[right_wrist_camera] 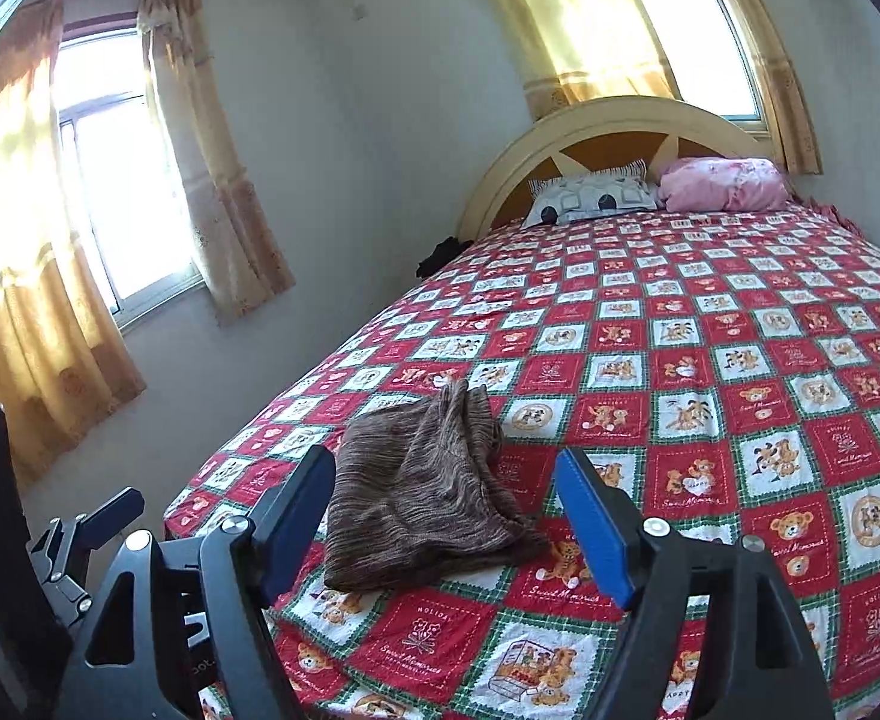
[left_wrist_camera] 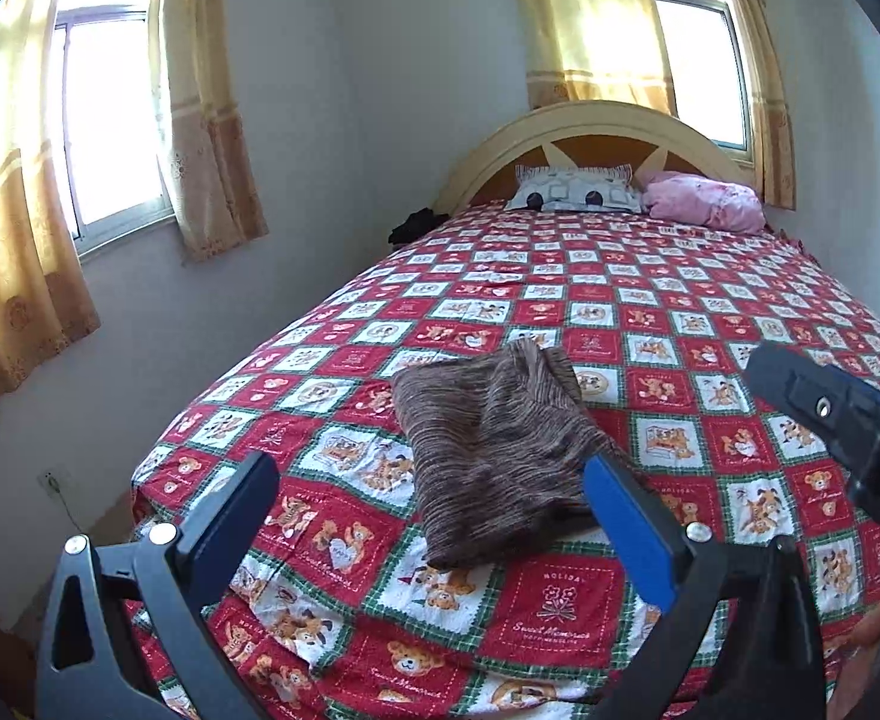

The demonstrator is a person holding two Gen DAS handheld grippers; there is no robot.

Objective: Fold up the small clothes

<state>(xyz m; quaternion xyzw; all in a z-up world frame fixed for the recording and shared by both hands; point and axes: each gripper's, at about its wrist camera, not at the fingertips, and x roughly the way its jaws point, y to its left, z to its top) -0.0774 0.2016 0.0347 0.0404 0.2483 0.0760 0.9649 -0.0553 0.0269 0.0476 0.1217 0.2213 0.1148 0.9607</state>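
Folded garment (left_wrist_camera: 493, 450) lay on bedspread (left_wrist_camera: 679, 312), lower centre of frame; pillows (left_wrist_camera: 577, 195) behind, against headboard (left_wrist_camera: 595, 120), upper right.

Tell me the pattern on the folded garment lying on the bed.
Folded garment: fine brown and tan streaky stripes, clearest in the right wrist view.

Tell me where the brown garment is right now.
The brown garment lies folded on the quilt near the foot of the bed, toward its window-side edge, in front of both open grippers, touching neither.
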